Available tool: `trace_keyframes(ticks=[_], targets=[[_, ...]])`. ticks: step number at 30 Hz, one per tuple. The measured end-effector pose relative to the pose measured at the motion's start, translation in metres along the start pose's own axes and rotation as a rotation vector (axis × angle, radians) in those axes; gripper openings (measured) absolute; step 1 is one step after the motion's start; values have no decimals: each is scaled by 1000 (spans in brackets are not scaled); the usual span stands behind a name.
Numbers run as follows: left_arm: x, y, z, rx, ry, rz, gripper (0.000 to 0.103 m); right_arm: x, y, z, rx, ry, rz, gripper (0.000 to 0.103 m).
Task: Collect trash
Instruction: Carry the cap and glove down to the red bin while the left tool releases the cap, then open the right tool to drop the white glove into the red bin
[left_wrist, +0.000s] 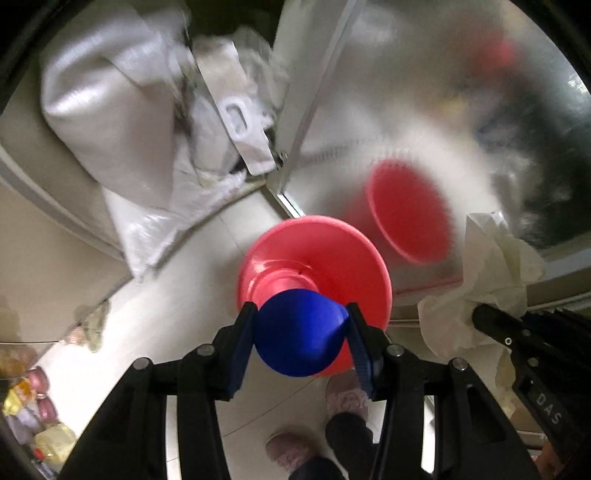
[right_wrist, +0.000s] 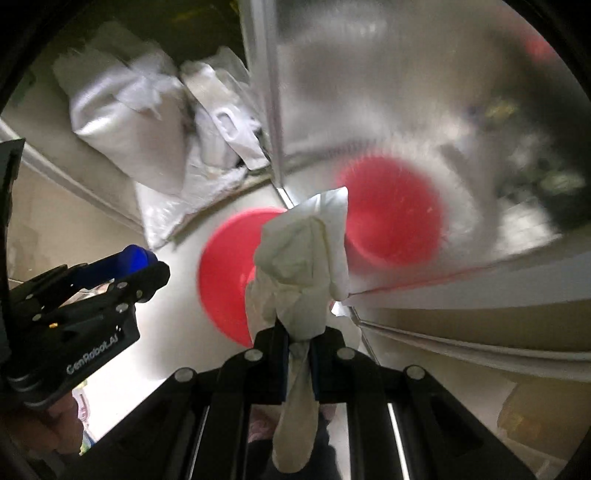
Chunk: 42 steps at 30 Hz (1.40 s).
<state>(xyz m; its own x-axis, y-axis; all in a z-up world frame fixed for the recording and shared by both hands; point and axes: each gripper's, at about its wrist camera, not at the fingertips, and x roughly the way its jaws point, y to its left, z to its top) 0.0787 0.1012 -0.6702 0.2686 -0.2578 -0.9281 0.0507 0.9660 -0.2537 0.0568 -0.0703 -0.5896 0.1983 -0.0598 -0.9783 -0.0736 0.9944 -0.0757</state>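
Tissue (right_wrist: 303, 273) stands lengthwise from right claw (right_wrist: 299, 354); clamped.

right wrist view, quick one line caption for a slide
Right gripper pinches a crumpled white tissue above a red bin; left gripper holds a blue handle.

Home: tiled floor (left_wrist: 177, 325), frosted sliding door (left_wrist: 424, 110), slippers (left_wrist: 347, 400).

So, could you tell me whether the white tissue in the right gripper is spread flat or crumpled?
Crumpled. The white tissue bunches into folds above the right gripper, whose jaws are shut on its twisted lower part.
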Motion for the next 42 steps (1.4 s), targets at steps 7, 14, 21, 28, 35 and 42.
trace_keyframes(ticks=[7, 14, 21, 28, 35, 42], targets=[[33, -12, -3, 68, 15, -74, 68, 36, -5, -3, -2, 3, -34, 8], [11, -16, 5, 87, 2, -14, 72, 23, -6, -3, 6, -1, -24, 8], [5, -4, 3, 87, -43, 35, 103, 31, -1, -3, -27, 9, 13, 8], [33, 19, -5, 50, -20, 80, 103, 70, 12, -2, -71, 57, 41, 8], [37, 44, -12, -18, -5, 102, 103, 91, 26, 0, -140, 79, 41, 41], [-4, 47, -13, -22, 3, 172, 103, 69, 32, -1, -164, 59, 13, 69]])
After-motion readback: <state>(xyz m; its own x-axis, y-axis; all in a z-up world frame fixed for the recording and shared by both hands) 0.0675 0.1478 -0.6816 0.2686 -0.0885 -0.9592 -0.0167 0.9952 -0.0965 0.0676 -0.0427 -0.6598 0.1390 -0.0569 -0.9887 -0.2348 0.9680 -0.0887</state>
